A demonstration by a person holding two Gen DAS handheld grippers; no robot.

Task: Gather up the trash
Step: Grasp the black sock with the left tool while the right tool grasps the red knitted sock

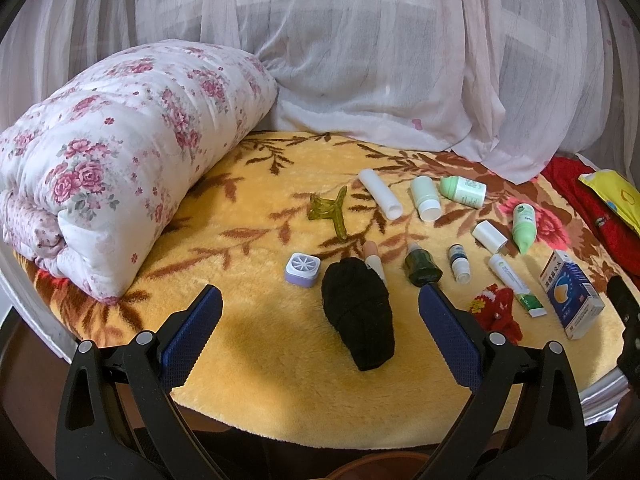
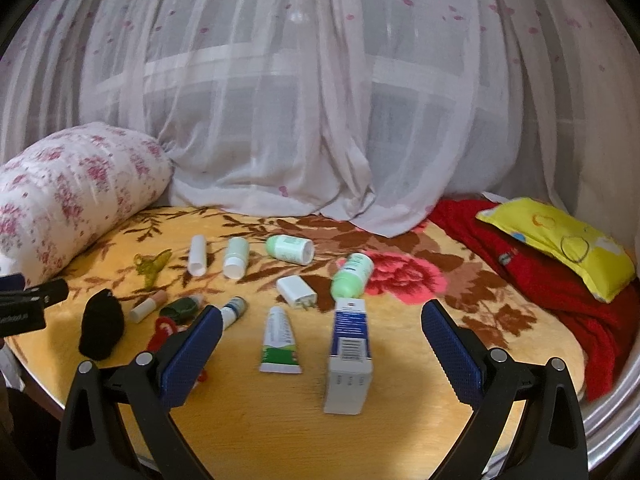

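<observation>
Small items lie scattered on a yellow floral blanket (image 1: 256, 344). My left gripper (image 1: 320, 300) is open and empty, with a black sock (image 1: 358, 312) lying between its fingers on the blanket. Beyond it lie a purple square case (image 1: 303, 269), a dark green bottle (image 1: 422, 268), and a green hair clip (image 1: 330, 210). My right gripper (image 2: 322, 316) is open and empty; a blue-and-white box (image 2: 350, 352) and a green-white tube (image 2: 280, 340) lie between its fingers. White and green bottles (image 2: 290, 249) lie further back.
A rolled floral quilt (image 1: 120, 160) lies at the left. A sheer curtain (image 2: 320, 100) hangs behind. A red cloth (image 2: 552, 292) with a yellow pillow (image 2: 560, 244) lies at the right. The bed edge runs along the front.
</observation>
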